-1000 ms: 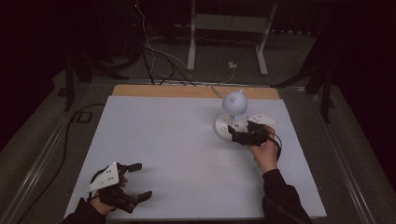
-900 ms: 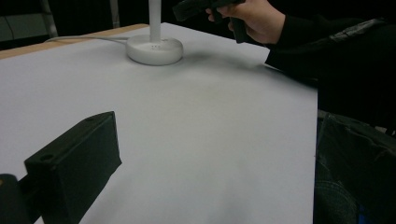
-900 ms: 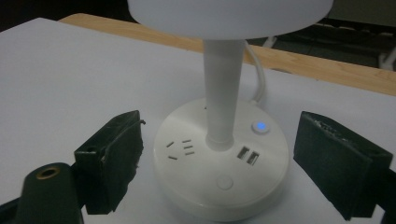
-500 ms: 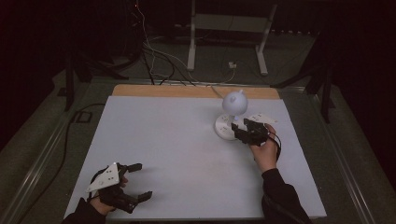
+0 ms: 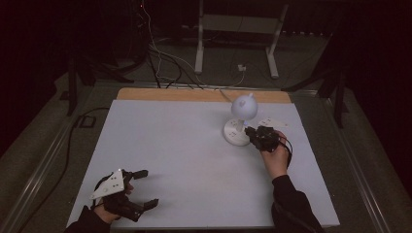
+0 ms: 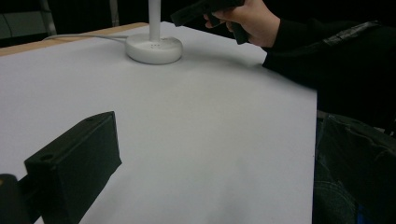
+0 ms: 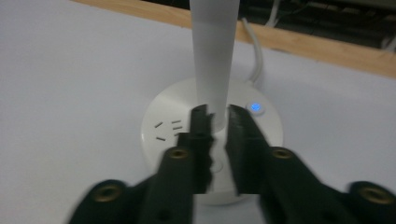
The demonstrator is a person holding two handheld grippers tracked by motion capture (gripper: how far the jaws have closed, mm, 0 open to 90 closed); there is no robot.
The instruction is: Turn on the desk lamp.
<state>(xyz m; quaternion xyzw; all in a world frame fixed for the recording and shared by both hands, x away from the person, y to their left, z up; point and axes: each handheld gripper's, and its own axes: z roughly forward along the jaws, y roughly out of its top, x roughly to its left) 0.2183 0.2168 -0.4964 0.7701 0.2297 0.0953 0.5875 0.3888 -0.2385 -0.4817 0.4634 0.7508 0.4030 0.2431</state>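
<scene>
Matte white table (image 5: 175, 160) | glossy round-based lamp (image 7: 212, 135) | right hand-held gripper (image 7: 217, 119) clamps its stem

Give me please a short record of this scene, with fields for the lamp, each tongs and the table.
lamp: white desk lamp, round base, upright stem, round head; a small blue light glows on the base
lamp cable: white cable runs off the far edge of the table
right tongs: right tongs have just been closing; jaws stand on both sides of the lamp's stem, low, above the base
left tongs: left tongs open, near the table's front left corner, holding nothing
table: white top, wooden strip along the far edge
</scene>
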